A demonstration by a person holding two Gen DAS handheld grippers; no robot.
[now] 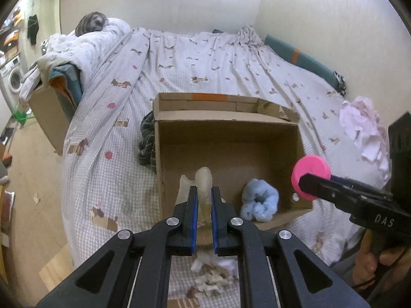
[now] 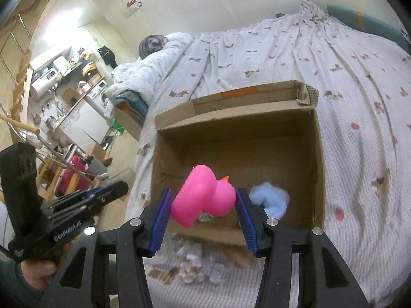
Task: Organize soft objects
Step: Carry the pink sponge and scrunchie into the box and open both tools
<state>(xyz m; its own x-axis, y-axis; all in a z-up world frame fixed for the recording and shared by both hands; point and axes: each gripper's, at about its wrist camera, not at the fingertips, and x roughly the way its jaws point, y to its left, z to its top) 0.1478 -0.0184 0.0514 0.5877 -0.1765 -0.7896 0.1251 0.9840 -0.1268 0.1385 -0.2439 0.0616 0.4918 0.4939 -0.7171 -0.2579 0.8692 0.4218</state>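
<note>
Cardboard box (image 2: 317,154) holds blue scrunchie (image 2: 269,201); left tongs (image 1: 204,200) clamp translucent toy (image 1: 204,179), right tongs (image 2: 204,201) clamp pink duck (image 2: 203,197).

I see: bed (image 1: 205,59) under dog-print sheet against cream walls (image 1: 321,7); teal bolster (image 1: 298,56) along the wall; beige floor (image 1: 33,179); washing machine (image 1: 14,78) and cluttered kitchen counter (image 2: 64,97) beyond

The right gripper (image 1: 305,183) hides most of the pink rubber duck (image 1: 309,177) from the left side. The box wall covers part of the dark checked cloth (image 1: 147,141). The soft white and tan pile (image 2: 197,269) under the grippers is blurry.
</note>
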